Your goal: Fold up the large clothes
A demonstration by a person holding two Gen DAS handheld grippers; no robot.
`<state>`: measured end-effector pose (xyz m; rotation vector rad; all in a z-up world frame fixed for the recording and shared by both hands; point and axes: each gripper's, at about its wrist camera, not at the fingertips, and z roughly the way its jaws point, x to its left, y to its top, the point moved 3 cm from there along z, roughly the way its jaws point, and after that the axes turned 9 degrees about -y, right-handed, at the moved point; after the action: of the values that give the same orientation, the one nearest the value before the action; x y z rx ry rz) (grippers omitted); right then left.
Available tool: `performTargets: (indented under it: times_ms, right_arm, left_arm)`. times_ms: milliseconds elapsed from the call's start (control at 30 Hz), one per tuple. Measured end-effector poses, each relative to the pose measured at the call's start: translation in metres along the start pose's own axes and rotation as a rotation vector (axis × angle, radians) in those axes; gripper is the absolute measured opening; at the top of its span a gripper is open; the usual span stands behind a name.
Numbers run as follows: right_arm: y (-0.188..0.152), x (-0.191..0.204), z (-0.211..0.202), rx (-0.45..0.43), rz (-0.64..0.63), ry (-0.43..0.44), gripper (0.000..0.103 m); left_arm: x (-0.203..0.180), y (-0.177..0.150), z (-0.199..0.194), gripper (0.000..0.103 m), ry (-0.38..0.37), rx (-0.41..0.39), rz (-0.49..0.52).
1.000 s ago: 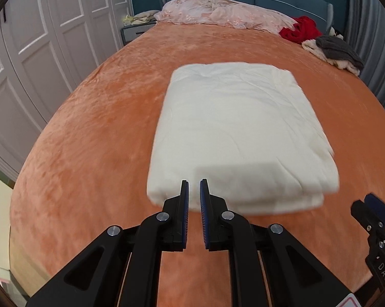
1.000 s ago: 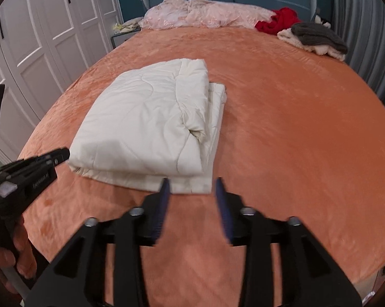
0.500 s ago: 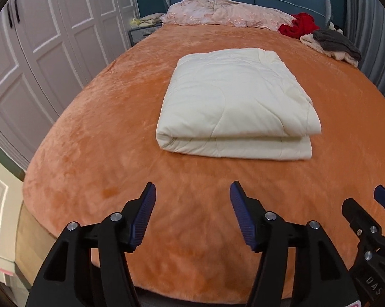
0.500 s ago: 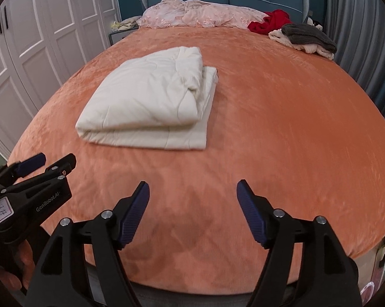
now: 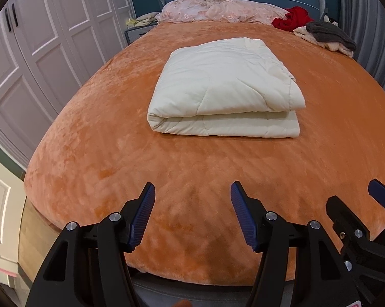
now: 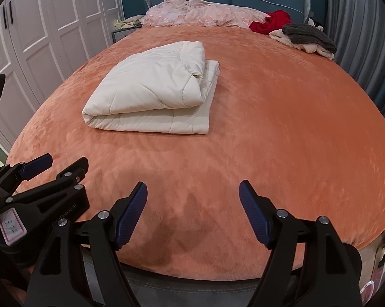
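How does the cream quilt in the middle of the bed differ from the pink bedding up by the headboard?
The cream quilt is folded into a neat, flat-topped rectangle; the pink bedding lies crumpled in a loose heap. The quilt is plain cream with stitched lines, while the bedding is pale pink and looks patterned. The quilt lies mid-bed, the bedding against the headboard. Both rest on the orange bedspread, untouched.

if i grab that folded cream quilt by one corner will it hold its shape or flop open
The cream quilt looks soft and puffy, so it would probably sag and unfold. Its loose layered edges suggest the layers could slide apart. Probably light for its bulk; lifting with both grippers seems safer.
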<state>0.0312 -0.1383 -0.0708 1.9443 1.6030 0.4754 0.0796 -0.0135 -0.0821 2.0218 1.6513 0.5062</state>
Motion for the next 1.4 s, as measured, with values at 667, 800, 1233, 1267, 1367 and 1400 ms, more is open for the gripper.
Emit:
performTargets:
  times_ms: [667, 800, 1233, 1267, 1367, 1400]
  right_arm:
    - [-0.0027, 0.0, -0.0022, 0.0, 0.007, -0.006, 0.072]
    - [-0.002, -0.0007, -0.0012, 0.0, 0.005, -0.005, 0.072]
    - [-0.0026, -0.0033, -0.0037, 0.003, 0.009, -0.009, 0.072]
    - [-0.0026, -0.0038, -0.0043, 0.003, 0.011, -0.01, 0.072]
    - [-0.0021, -0.0054, -0.0045, 0.004, 0.013, -0.011, 0.072]
    - [-0.0021, -0.0055, -0.0043, 0.003, 0.012, -0.012, 0.072]
  left_arm:
    - [0.0031, -0.003, -0.0045, 0.06, 0.049, -0.024, -0.025]
    - [0.002, -0.0021, -0.0057, 0.06, 0.051, -0.029, -0.021]
    - [0.0006, -0.001, -0.0061, 0.06, 0.047, -0.025, -0.015]
    - [0.0003, -0.0009, -0.0062, 0.06, 0.047, -0.026, -0.014]
    - [0.0004, -0.001, -0.006, 0.06, 0.049, -0.025, -0.013]
    - [0.0003, -0.001, -0.0059, 0.06, 0.047, -0.025, -0.014]
